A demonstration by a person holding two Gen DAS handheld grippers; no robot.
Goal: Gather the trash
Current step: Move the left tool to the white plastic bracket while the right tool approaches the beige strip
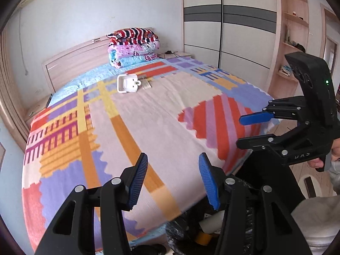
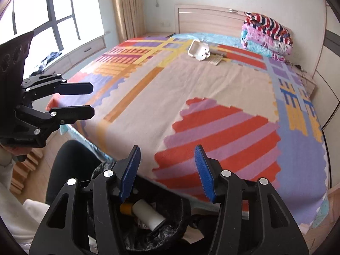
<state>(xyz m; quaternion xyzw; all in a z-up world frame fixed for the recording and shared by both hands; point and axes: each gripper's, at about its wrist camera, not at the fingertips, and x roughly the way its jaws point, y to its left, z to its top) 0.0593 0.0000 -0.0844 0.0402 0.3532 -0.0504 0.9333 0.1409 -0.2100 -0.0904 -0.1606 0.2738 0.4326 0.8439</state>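
Both claws raised over the foot of the bed, nothing in either

I see the bed [image 1: 161,114] filling both views, its patterned blanket [image 2: 212,97] spread flat, with folded quilts [image 1: 133,46] stacked against the headboard; the black-lined trash bin [image 2: 170,231] stands at the foot of the bed just below my right claw [image 2: 167,172], and it already holds a white tube [image 2: 148,214] lying beside a yellow roll [image 2: 125,209]; a white container [image 1: 127,82] lies on its side far up the blanket next to a small flat item I cannot make out; my left claw [image 1: 173,182] has its jaws parted and empty above the blanket edge, and the right claw is likewise released, pads apart with nothing between them
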